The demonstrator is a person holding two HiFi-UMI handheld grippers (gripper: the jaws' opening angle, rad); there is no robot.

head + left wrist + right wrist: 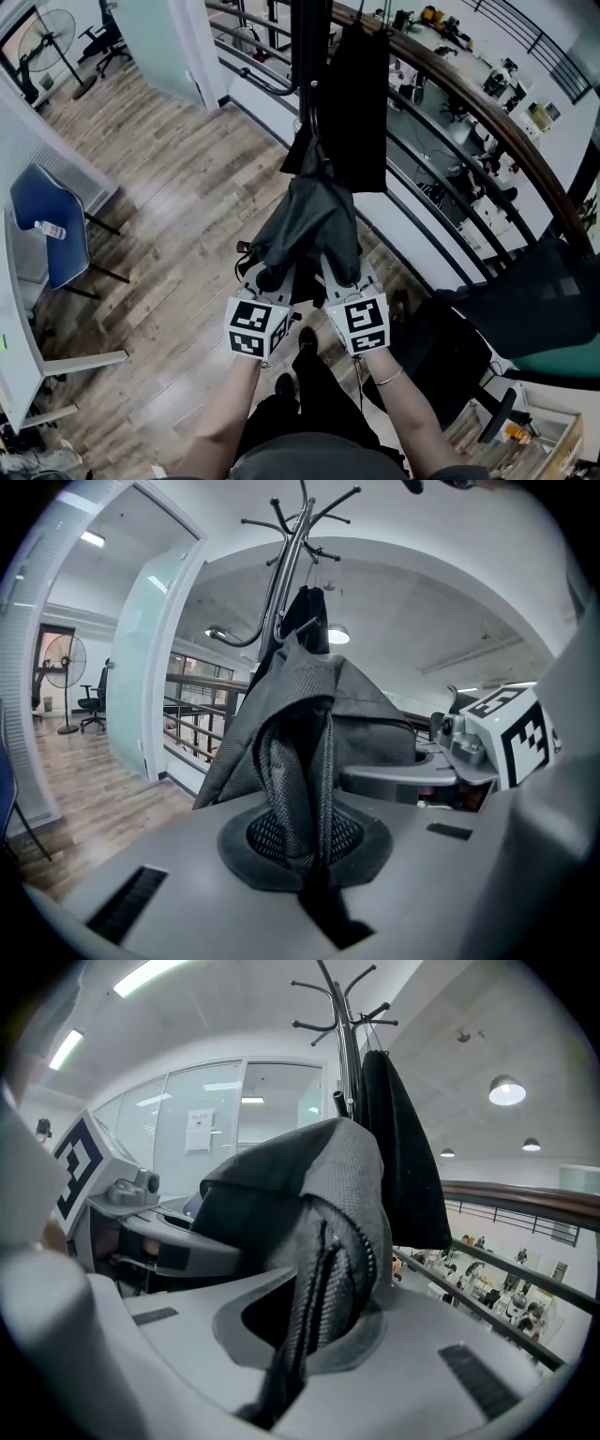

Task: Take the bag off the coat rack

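The dark grey bag [309, 220] hangs in front of me from the black coat rack [309, 56], beside a black garment [364, 103] on the same rack. My left gripper [270, 277] grips the bag's lower left part and my right gripper [339, 277] its lower right part, side by side. In the left gripper view the left gripper [314, 855] is shut on a mesh fold of the bag [309, 724], under the coat rack [291, 555]. In the right gripper view the right gripper [300, 1335] is shut on a zipped edge of the bag [323, 1194], with the garment [403, 1147] behind.
A curved wooden railing [487, 122] runs along the right over a lower floor. A black office chair [534, 300] stands at right. A blue chair [47, 234] with a bottle [49, 229] stands at left, a fan [56, 37] at the far left.
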